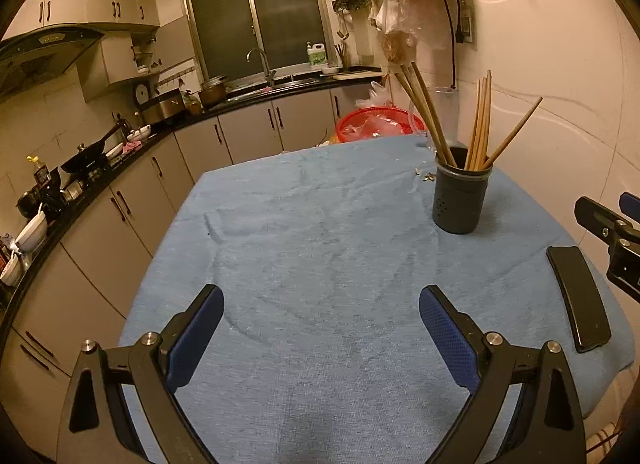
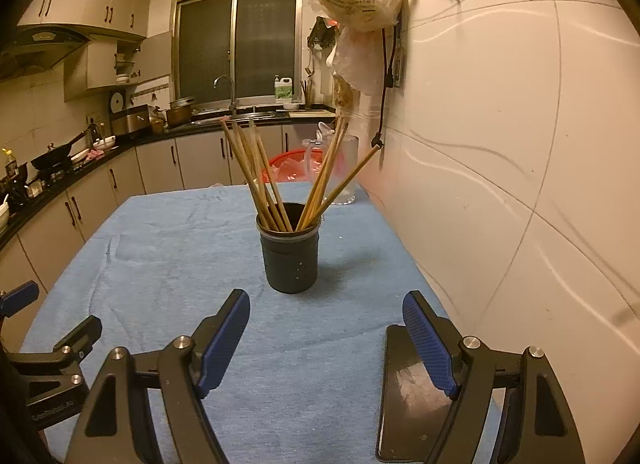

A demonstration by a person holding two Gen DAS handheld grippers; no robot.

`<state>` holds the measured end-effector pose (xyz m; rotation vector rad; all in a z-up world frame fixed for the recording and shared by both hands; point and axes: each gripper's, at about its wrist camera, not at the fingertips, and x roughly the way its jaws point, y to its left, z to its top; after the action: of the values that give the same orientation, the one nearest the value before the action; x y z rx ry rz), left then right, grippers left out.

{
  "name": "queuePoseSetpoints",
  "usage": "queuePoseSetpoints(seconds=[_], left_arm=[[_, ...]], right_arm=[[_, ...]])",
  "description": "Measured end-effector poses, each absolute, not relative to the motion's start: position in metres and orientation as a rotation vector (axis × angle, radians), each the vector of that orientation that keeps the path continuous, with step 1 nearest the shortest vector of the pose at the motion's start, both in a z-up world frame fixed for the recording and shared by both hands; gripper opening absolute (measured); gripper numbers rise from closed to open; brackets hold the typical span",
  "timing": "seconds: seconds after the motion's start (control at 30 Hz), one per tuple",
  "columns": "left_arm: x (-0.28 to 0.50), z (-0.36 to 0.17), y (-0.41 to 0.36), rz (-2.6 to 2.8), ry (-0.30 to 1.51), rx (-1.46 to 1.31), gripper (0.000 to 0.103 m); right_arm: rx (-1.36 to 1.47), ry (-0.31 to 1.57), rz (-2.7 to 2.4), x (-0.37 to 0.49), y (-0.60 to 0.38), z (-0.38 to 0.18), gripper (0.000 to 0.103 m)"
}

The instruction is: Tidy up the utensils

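On the blue worktop (image 2: 160, 248), the dark cup (image 2: 289, 260) of chopsticks (image 2: 256, 175) stands just ahead of the right tongs (image 2: 326, 338). Both tongs are spread wide and pinch nothing. The left tongs (image 1: 321, 326) sit well off to its left.

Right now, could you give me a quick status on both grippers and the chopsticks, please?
Left gripper and right gripper open, empty. Chopsticks upright in dark holder on blue cloth. Black phone lies flat beside the right gripper.

A dark round holder (image 2: 289, 260) stands upright on the blue cloth, small holes dotting its side; wooden chopsticks (image 2: 256, 175) stand in it, one bunch leaning left, another right, one stick (image 2: 352, 175) splayed furthest right; perhaps a dozen in all.
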<state>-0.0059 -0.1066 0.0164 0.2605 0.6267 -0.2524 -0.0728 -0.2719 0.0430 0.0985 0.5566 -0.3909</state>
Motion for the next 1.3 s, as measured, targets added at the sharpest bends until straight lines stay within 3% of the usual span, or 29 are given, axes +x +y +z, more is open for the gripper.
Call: queuePoseSetpoints(seconds=[1.3], left_arm=[[-0.0059, 0.0078, -0.1081, -0.269, 0.655, 0.260, 0.098]], right_arm=[[0.103, 0.588, -0.404, -0.0729, -0.2723, 0.0346, 0.081]])
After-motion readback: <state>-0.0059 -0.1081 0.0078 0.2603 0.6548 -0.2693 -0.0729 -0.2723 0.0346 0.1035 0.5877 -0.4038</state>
